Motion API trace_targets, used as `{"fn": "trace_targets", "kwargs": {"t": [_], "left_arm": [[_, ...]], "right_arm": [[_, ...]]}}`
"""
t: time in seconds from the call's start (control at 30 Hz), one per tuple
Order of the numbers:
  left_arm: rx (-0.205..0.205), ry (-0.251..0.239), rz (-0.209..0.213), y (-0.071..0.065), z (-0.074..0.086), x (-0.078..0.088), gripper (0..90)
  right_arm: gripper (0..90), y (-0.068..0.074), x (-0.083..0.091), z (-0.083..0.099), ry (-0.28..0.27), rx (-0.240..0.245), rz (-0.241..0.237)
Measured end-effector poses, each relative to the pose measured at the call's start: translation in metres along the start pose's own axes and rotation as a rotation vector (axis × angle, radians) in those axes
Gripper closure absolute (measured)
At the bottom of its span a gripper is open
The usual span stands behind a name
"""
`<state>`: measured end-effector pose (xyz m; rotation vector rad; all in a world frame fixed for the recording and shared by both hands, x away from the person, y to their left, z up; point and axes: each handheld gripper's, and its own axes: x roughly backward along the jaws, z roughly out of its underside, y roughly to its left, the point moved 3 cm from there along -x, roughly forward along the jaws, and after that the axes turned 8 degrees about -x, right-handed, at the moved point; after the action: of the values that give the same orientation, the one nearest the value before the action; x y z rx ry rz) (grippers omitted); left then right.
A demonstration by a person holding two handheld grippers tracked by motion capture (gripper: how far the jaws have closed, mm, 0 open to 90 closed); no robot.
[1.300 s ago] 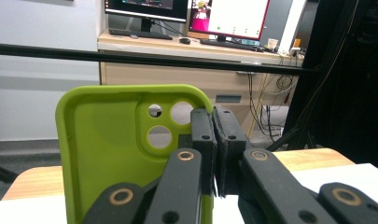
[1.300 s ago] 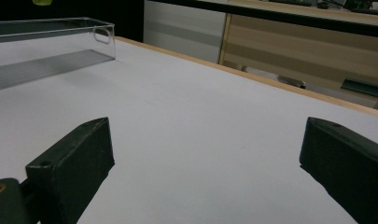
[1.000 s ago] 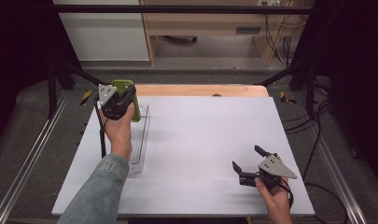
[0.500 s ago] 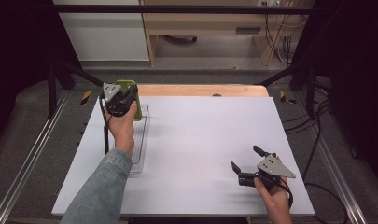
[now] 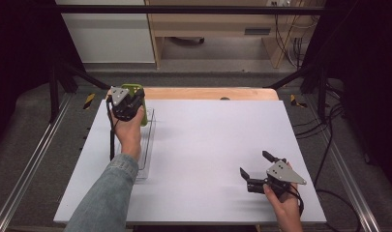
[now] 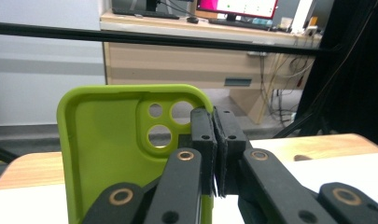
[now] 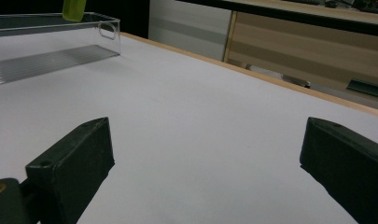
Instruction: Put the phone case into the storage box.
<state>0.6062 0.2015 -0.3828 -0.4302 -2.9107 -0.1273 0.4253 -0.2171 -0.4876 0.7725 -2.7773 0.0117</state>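
High view: left gripper (image 5: 130,104) sits at the table's far-left corner, over the far end of a clear plastic tray (image 5: 147,145), jaws clamped tight on a lime-green phone case (image 5: 137,92). Case stands upright, its lower end dipping twd the tray; can't tell if it touches the tray floor. Left gripper view: pads pinch the case's right edge just beside the camera cut-outs (image 6: 161,123), inner side of the case facing the cam. Right gripper (image 5: 254,171) rests low near the table's near-right corner, well apart from case & tray, jaws spread wide w/ nothing between them, just bare white tabletop (image 7: 200,140).
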Motion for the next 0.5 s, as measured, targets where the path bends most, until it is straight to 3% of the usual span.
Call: {"fn": "trace_targets", "kwargs": {"t": [0.5], "left_arm": [[0.016,0.018,0.007,0.0001,0.0063,-0.0052,87.7]], "right_arm": [[3.2,0.0001,-0.0005,-0.0001,0.0,0.006,0.003]]}}
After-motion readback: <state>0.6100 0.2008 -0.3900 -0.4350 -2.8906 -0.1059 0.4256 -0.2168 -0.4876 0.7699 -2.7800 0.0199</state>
